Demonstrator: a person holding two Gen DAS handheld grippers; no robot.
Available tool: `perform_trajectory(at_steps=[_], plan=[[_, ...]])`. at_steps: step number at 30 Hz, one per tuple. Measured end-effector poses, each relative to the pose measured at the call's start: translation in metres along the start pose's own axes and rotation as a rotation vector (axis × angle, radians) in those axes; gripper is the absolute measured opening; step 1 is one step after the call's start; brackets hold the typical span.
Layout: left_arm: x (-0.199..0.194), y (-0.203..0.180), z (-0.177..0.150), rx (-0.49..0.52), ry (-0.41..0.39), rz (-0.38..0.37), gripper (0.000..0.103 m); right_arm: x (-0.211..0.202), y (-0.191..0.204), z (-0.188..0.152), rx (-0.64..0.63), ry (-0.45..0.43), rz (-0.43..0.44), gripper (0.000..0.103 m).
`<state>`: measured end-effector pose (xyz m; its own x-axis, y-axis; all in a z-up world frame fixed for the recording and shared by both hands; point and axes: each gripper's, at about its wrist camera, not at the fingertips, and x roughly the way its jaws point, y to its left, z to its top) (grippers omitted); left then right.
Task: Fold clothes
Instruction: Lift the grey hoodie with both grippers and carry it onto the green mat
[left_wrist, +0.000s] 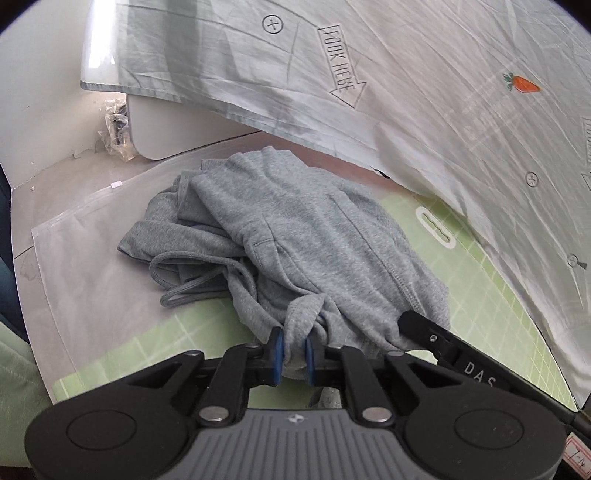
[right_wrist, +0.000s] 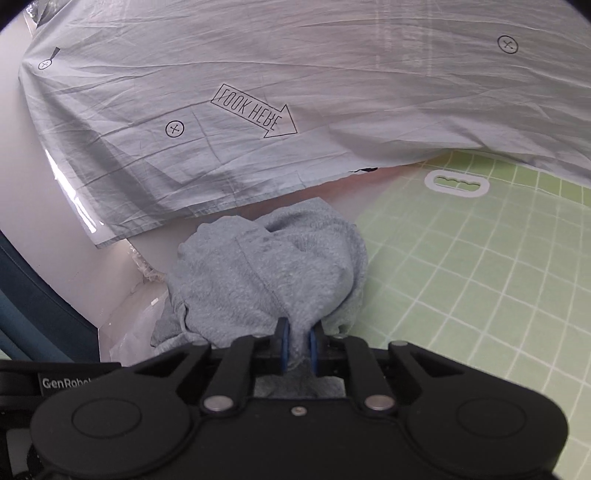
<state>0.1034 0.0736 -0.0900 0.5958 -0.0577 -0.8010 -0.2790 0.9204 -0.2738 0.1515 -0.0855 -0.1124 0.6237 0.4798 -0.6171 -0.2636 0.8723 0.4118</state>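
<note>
Two grippers, left gripper (left_wrist: 294, 352) and right gripper (right_wrist: 298, 349), each pinch bunched grey fleece garment (left_wrist: 295, 229); crumpled heap trails far-left over green grid mat (right_wrist: 461, 280).

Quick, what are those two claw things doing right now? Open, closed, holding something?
Left gripper: jaws closed on the grey garment.
Right gripper: jaws closed on the same grey garment, another bunch of it.
</note>
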Motion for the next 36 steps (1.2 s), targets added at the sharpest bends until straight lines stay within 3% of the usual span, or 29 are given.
perform_trajectory(at_steps=[8, 15, 21, 24, 30, 32, 34, 36], plan=[[-0.034, -0.042, -0.054, 0.071, 0.015, -0.053, 0.012, -0.077, -0.02, -0.038, 0.054, -0.047, -0.032, 0.011], [-0.055, -0.112, -0.116, 0.171, 0.057, -0.127, 0.012, -0.154, -0.091, -0.074, 0.117, -0.094, -0.113, 0.008], [-0.063, -0.169, -0.167, 0.278, 0.137, -0.218, 0.013, -0.226, -0.138, -0.108, 0.134, -0.125, -0.219, 0.008], [-0.06, -0.185, -0.186, 0.289, 0.184, -0.243, 0.018, -0.257, -0.165, -0.12, 0.16, -0.123, -0.278, 0.008], [-0.072, -0.176, -0.192, 0.275, 0.149, -0.187, 0.03, -0.284, -0.185, -0.129, 0.123, -0.092, -0.387, 0.011], [-0.075, -0.163, -0.186, 0.229, 0.131, -0.158, 0.034, -0.282, -0.182, -0.123, 0.103, -0.1, -0.4, 0.016], [-0.076, -0.145, -0.178, 0.178, 0.113, -0.113, 0.04, -0.277, -0.175, -0.115, 0.074, -0.107, -0.4, 0.028], [-0.072, -0.125, -0.168, 0.126, 0.107, -0.069, 0.041, -0.269, -0.166, -0.107, 0.047, -0.11, -0.394, 0.032]])
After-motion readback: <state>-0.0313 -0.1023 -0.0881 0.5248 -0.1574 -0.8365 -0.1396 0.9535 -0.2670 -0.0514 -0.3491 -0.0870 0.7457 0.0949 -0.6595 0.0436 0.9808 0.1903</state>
